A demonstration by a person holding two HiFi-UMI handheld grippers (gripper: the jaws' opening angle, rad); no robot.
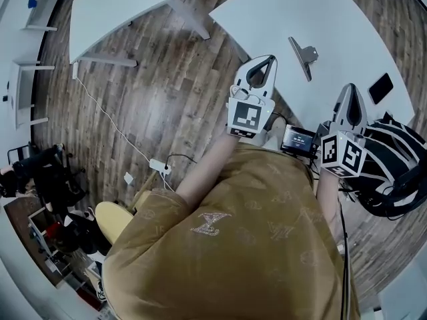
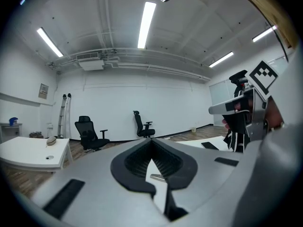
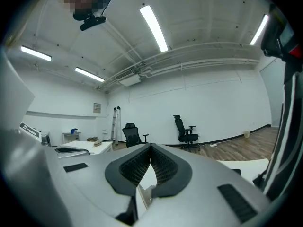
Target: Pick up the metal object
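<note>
Pickup of metal object (image 1: 303,55) pending.
Holding left tool (image 1: 265,62) and right tool (image 1: 351,92) pressed together, empty; calling for spreading one, then lowering squarely astride it.

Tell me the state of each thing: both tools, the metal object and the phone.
left tool: shut, empty.
right tool: shut, empty.
metal object: lying on the white table, untouched.
phone: lying flat on the same table.
</note>
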